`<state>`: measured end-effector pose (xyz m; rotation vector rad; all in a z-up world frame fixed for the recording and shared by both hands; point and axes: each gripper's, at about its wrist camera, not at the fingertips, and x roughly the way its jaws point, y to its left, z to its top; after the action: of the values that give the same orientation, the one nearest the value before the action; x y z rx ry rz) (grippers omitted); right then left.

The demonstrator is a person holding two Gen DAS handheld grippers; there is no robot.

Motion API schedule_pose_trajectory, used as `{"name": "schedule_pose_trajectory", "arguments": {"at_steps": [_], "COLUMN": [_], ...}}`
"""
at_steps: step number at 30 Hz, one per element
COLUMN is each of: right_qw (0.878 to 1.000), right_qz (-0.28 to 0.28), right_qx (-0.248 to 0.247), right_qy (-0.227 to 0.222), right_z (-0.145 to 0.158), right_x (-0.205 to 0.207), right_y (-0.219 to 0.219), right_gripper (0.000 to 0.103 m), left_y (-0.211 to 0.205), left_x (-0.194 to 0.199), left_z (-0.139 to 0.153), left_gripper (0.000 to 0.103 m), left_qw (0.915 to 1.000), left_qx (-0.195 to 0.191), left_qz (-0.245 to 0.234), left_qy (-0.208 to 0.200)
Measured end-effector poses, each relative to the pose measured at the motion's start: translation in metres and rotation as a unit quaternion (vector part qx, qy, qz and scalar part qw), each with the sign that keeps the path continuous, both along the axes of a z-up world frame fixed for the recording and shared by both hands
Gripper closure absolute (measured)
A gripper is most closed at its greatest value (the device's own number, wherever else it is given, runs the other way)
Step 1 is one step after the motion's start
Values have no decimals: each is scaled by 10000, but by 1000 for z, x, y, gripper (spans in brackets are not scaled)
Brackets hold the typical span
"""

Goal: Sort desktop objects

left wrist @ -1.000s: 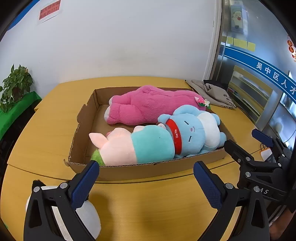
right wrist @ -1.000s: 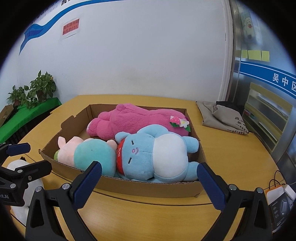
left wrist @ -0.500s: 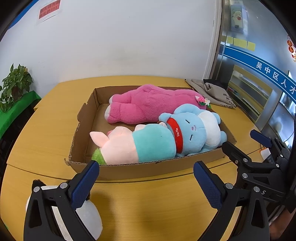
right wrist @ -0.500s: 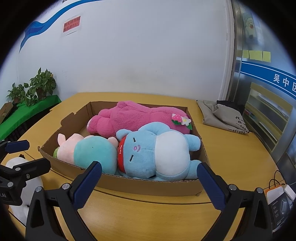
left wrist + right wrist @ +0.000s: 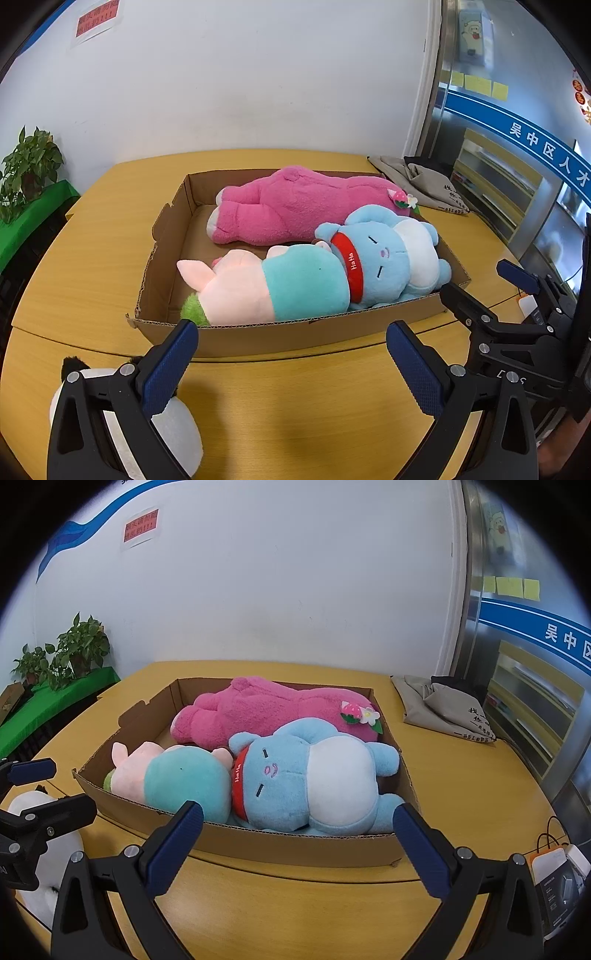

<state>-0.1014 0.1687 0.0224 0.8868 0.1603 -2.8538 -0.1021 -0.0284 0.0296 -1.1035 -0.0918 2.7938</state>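
Note:
A shallow cardboard box (image 5: 258,341) (image 5: 295,845) lies on the yellow table and holds three plush toys: a pink one (image 5: 291,205) (image 5: 266,709) at the back, a blue one with a red collar (image 5: 384,266) (image 5: 314,775), and a pink-and-teal one (image 5: 266,286) (image 5: 177,779) at the front left. A white plush with a black ear (image 5: 173,428) (image 5: 40,864) sits on the table outside the box, under my left gripper. My left gripper (image 5: 291,365) is open before the box's near wall. My right gripper (image 5: 299,842) is open too, empty, and appears at the right of the left wrist view (image 5: 487,284).
A grey cloth bag (image 5: 417,181) (image 5: 447,709) lies at the table's far right. A power bank and boxes (image 5: 557,871) sit at the near right edge. Potted plants (image 5: 70,653) stand on a green-covered stand to the left. A white wall backs the table.
Both grippers have drifted slightly back and to the right relative to the box; both stay open. The toys have not moved.

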Motion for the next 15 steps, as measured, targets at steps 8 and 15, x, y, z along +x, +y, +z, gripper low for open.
{"name": "schedule_pose_trajectory", "arguments": {"at_steps": [8, 15], "right_qw": [10000, 10000], "right_qz": [5, 7], "right_qx": [-6, -20], "right_qy": [-11, -37], "right_z": [-1, -2], "right_x": [0, 0], "right_y": [1, 1], "right_gripper": [0, 0], "left_y": [1, 1], "left_x": [0, 1], "left_z": [-2, -3], "left_gripper": [0, 0], "left_qw": [10000, 10000], "left_qx": [-16, -32], "left_qz": [-2, -10], "left_qy": [-28, -38]}}
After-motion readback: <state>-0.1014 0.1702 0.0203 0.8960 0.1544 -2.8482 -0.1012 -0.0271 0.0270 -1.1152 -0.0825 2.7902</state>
